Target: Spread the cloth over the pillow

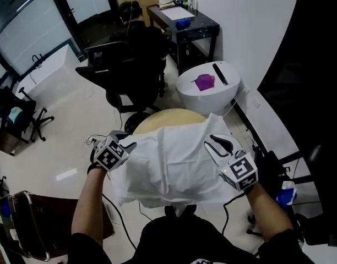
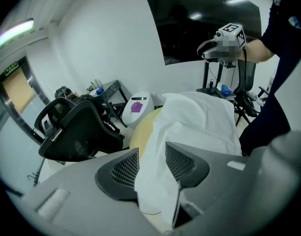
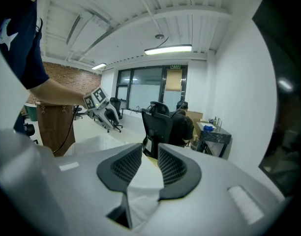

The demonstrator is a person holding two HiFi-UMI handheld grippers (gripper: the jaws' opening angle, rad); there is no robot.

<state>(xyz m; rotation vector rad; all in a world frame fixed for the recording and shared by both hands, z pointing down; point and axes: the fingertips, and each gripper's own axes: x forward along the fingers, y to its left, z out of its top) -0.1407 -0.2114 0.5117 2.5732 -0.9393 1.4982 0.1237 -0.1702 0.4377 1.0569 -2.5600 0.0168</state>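
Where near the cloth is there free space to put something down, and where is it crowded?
Free: the top of the white round stand, in front of the purple object; the pale floor left of the left gripper. Crowded: the black office chairs behind the pillow, which the white cloth mostly hides.

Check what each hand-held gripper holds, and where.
White cloth: left hand-held gripper pinches its left edge, right hand-held gripper its right edge.
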